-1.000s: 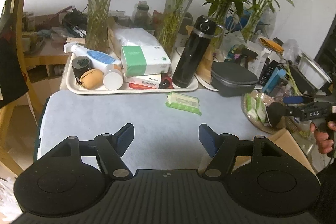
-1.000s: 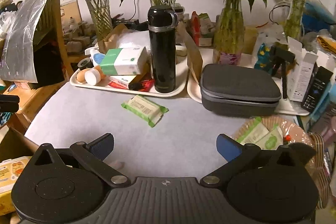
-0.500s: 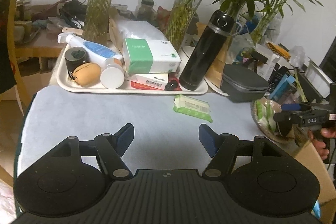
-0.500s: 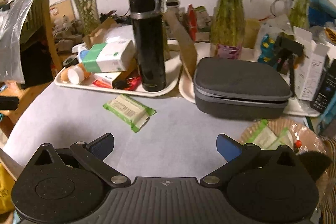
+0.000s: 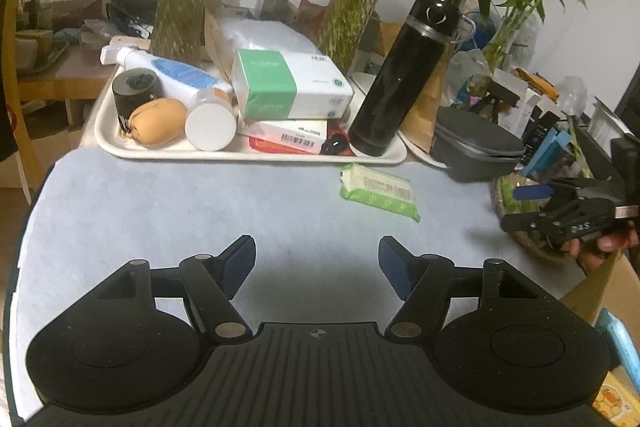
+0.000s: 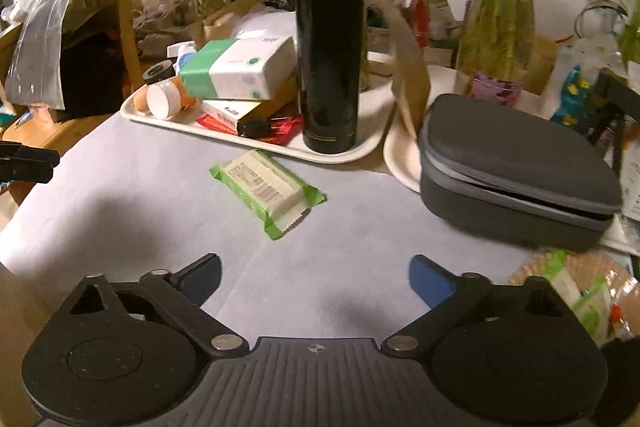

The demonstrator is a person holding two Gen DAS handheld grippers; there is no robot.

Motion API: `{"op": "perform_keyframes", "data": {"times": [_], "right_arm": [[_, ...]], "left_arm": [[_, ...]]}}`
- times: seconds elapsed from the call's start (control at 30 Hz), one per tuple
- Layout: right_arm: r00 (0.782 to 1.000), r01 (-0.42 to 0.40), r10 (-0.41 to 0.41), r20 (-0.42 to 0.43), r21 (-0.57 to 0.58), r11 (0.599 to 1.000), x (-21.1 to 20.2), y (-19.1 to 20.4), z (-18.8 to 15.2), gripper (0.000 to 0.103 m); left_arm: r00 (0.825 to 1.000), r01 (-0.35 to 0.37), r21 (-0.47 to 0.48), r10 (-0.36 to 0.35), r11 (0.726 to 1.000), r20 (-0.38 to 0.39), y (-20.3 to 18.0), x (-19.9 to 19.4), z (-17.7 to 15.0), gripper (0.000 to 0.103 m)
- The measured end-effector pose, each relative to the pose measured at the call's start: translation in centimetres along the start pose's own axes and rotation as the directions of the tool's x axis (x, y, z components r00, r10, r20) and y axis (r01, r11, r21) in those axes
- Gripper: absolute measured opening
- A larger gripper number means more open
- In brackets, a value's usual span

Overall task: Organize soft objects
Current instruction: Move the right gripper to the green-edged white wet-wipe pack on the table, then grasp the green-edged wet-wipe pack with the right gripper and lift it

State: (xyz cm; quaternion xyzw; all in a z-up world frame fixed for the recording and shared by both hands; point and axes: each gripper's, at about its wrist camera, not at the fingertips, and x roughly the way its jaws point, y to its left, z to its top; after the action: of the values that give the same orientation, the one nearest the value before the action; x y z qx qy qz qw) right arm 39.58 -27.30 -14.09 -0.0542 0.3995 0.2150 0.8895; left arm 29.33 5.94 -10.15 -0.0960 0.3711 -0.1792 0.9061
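- The left gripper [image 5: 316, 259] is seen with its jaws apart at a middle width; nothing is held between them, only the pale grey table cover [image 5: 180, 203] is below.
- The right gripper [image 6: 314, 277] is seen with its jaws wide, and they are closing at this moment; nothing is between them.
- A green and white soft pack [image 6: 267, 189] is lying flat on the table cover, ahead of the right gripper and a little to its left, not touched by any finger.
- In the left wrist view the same soft pack [image 5: 378, 190] is seen ahead and to the right, just in front of the cream tray [image 5: 248, 154].
- On this tray a black flask [image 6: 329, 39] is standing upright, beside a green and white tissue box [image 5: 290, 89], a white spray bottle [image 5: 172, 73] and a tan pouch [image 5: 158, 121].
- A dark grey zip case [image 6: 516, 167] is placed to the right of the tray.
- A woven basket [image 6: 592, 287] with more green packs inside is seen at the right edge of the table.
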Motion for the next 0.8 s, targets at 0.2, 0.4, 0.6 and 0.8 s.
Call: {"op": "perform_keyframes", "data": {"times": [0.2, 0.4, 0.6, 0.8], "right_arm": [[0.999, -0.038, 0.038, 0.008, -0.069, 0.997, 2.9, 0.5, 0.6, 0.093], [0.998, -0.051, 0.056, 0.022, -0.177, 0.983, 6.1, 1.7, 1.4, 0.090], [0.997, -0.065, 0.074, 0.022, -0.266, 0.962, 9.3, 3.2, 2.2, 0.084], [0.996, -0.063, 0.077, 0.039, -0.285, 0.956, 12.1, 3.7, 3.3, 0.078]], "left_arm": [[1.000, -0.014, 0.034, 0.014, 0.999, -0.002, 0.2, 0.2, -0.5, 0.068], [0.998, -0.065, 0.058, 0.064, 0.996, 0.004, 0.3, 0.3, -0.9, 0.068], [0.993, -0.116, 0.116, 0.119, 0.986, -0.017, 0.3, 1.2, -1.2, 0.068], [0.989, -0.141, 0.147, 0.144, 0.979, -0.012, 0.0, 1.4, -1.4, 0.068]]}}
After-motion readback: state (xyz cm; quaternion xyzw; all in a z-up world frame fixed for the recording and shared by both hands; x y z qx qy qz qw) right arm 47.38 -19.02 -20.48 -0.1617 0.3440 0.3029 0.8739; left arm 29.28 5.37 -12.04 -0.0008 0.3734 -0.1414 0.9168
